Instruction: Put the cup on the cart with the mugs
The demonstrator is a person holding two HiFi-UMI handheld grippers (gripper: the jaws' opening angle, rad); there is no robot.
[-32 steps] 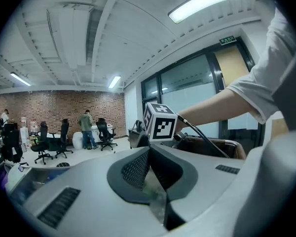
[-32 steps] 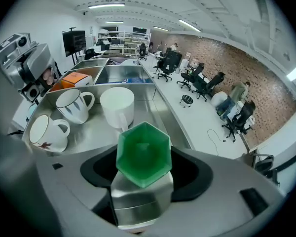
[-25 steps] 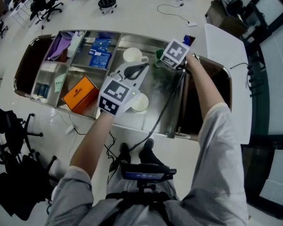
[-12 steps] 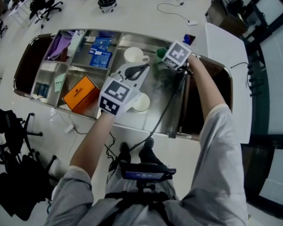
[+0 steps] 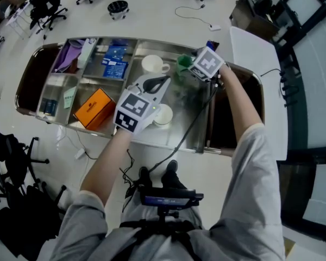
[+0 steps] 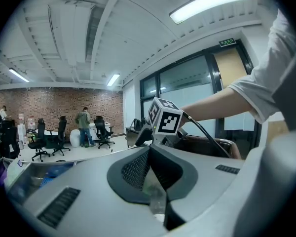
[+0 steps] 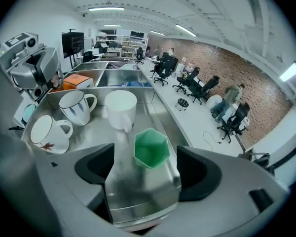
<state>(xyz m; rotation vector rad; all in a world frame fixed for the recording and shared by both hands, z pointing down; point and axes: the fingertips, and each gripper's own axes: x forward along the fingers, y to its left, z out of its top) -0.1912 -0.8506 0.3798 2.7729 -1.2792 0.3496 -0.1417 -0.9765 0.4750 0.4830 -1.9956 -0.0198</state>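
Observation:
A green hexagonal cup (image 7: 150, 150) stands upright on the cart's steel tray (image 7: 138, 194), next to a plain white mug (image 7: 121, 108), a blue-leaf mug (image 7: 76, 106) and a red-flower mug (image 7: 46, 133). My right gripper (image 7: 147, 171) is open. Its jaws have just been opening and stand either side of the cup without touching it. In the head view the cup (image 5: 182, 63) sits just left of the right gripper (image 5: 191, 69). My left gripper (image 5: 166, 79) hovers over the tray's middle with its tips together and nothing between them. It partly hides a mug (image 5: 164, 116).
Left compartments of the cart hold an orange box (image 5: 92, 107), blue packets (image 5: 115, 63) and a purple cloth (image 5: 69, 53). A white table (image 5: 255, 64) stands to the right. A black cable (image 5: 193, 118) runs from the right gripper across the tray. Office chairs stand beyond.
The right gripper has lifted slightly off the green cup, which now shows more fully on the tray. The left gripper has stayed put.

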